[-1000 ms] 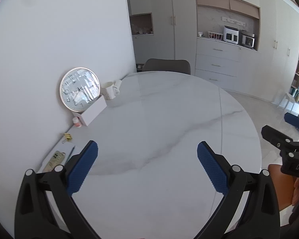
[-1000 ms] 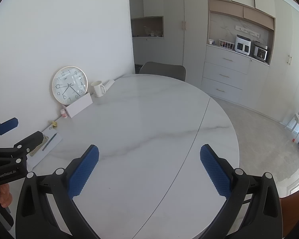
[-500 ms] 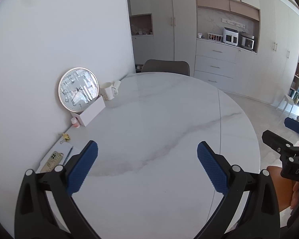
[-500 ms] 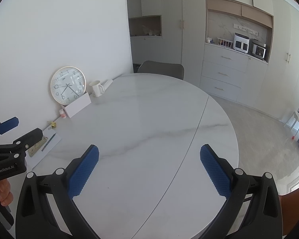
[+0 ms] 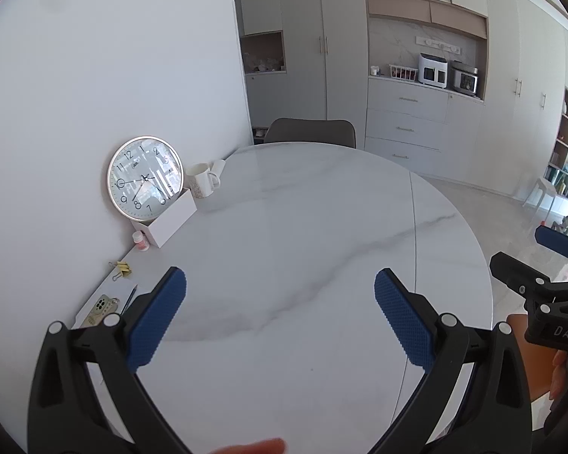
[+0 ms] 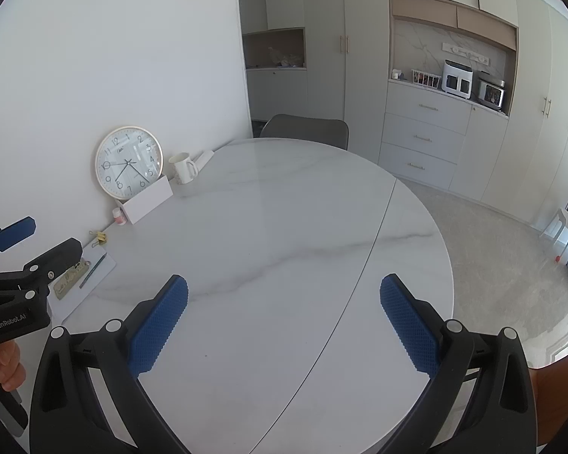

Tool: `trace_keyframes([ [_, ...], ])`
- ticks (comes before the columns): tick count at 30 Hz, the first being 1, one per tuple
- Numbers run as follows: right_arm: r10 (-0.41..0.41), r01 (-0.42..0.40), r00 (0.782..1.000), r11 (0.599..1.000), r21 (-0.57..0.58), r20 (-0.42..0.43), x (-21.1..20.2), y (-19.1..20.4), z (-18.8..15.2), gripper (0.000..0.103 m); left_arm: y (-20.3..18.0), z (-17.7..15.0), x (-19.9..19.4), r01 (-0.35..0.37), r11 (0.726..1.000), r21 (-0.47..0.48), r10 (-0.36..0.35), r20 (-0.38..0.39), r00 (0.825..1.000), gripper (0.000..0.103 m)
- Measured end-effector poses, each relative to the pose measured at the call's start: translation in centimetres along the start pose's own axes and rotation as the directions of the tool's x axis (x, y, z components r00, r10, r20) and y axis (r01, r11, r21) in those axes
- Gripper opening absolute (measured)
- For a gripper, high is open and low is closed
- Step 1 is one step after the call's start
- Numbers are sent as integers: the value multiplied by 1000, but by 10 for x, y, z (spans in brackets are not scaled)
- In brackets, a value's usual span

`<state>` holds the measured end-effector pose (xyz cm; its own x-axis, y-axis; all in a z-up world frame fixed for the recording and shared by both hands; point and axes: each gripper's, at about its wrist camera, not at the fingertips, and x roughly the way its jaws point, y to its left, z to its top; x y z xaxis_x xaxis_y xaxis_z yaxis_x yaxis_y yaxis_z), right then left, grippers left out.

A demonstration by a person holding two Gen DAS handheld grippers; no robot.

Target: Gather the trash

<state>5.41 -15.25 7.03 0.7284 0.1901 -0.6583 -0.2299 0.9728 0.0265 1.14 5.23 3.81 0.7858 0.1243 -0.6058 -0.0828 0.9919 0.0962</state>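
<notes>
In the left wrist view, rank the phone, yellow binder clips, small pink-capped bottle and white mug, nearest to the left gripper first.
1. Phone in a pale case, beside the left gripper, at its left finger.
2. Yellow binder clips, farther along the wall.
3. Small pink-capped bottle, by the white box.
4. White mug, past the clock.

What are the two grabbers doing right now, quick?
Left gripper: open, holding nothing, above the table.
Right gripper: open, holding nothing, above the same table.
</notes>
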Motion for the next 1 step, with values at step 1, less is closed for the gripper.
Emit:
trace_keyframes([
  [1,0,0,1000,1000,0,0,0,0,0,101,0,0,1,0,1000,-2,0,-3,1000,96],
])
